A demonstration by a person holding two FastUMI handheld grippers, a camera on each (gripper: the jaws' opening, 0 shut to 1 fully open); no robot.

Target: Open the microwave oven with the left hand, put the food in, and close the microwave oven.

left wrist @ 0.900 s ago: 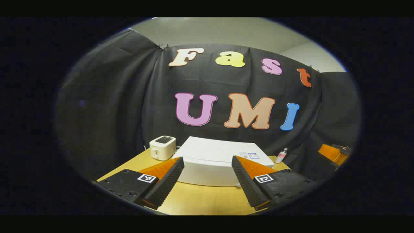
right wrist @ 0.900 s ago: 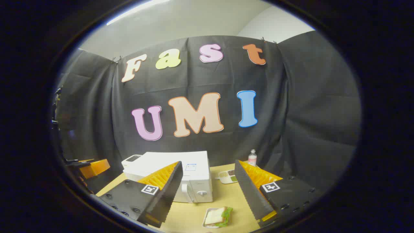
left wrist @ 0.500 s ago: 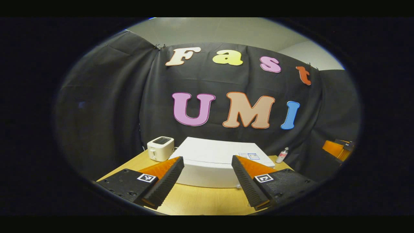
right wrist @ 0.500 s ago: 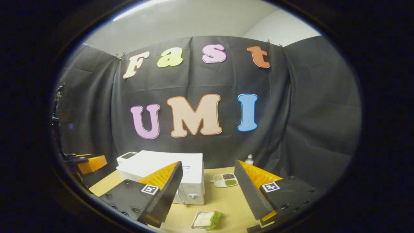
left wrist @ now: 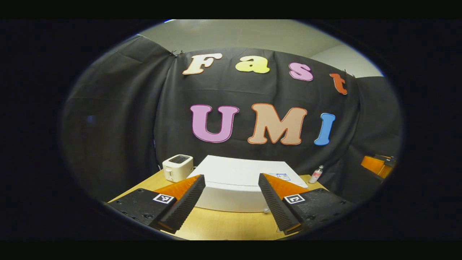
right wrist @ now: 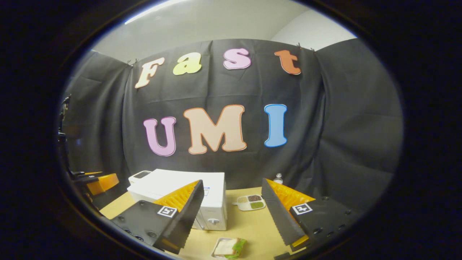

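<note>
We see a white microwave (left wrist: 238, 177) on a light wood table (left wrist: 223, 225); beside it a cream toaster (left wrist: 177, 167) with a dark top; a white tray (right wrist: 249, 202) holding tan, brown and green fillings; a sandwich (right wrist: 228, 247) of pale bread and green lettuce; a clear bottle (left wrist: 316, 174) with a pink label.

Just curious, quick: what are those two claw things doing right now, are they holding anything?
Left gripper: open, holding nothing, above the table facing the microwave.
Right gripper: open, holding nothing, above the sandwich.
</note>
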